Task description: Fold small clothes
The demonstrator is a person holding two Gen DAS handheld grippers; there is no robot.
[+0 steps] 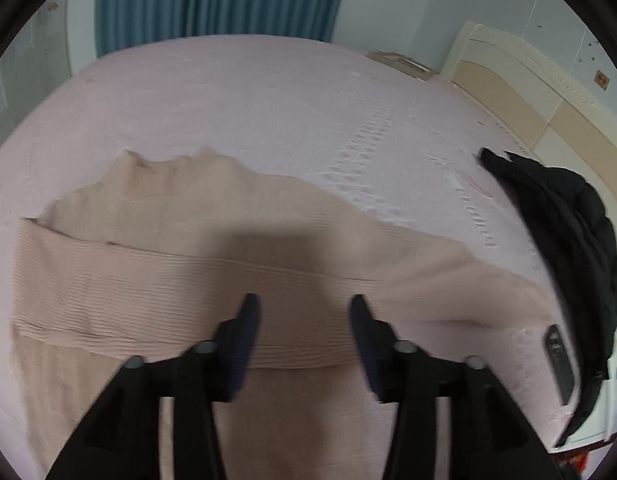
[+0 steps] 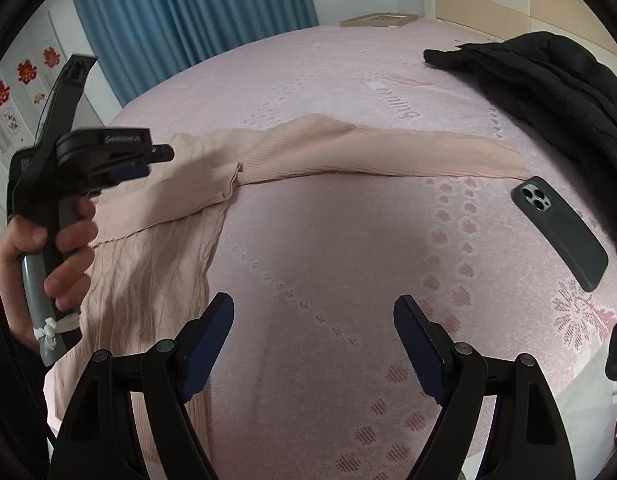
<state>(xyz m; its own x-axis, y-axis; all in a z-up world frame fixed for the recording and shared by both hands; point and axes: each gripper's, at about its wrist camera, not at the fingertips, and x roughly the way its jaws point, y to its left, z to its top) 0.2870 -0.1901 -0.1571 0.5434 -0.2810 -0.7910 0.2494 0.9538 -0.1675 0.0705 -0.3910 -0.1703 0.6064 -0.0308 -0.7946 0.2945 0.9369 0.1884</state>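
Observation:
A beige-pink ribbed knit top (image 1: 188,264) lies on the pink bed. One sleeve is folded across its body; the other sleeve (image 2: 388,152) stretches out to the right. My left gripper (image 1: 304,308) hovers open just above the folded sleeve, holding nothing. It also shows from the side in the right wrist view (image 2: 148,162), held by a hand above the top's body. My right gripper (image 2: 312,312) is open and empty over the bare bed, to the right of the top's body (image 2: 148,264) and below the outstretched sleeve.
A dark phone (image 2: 560,232) lies on the pink bed (image 2: 328,80) near the sleeve's end. A black padded jacket (image 2: 548,80) is heaped at the right by the headboard (image 1: 520,88). Blue curtains (image 1: 220,0) hang behind the bed.

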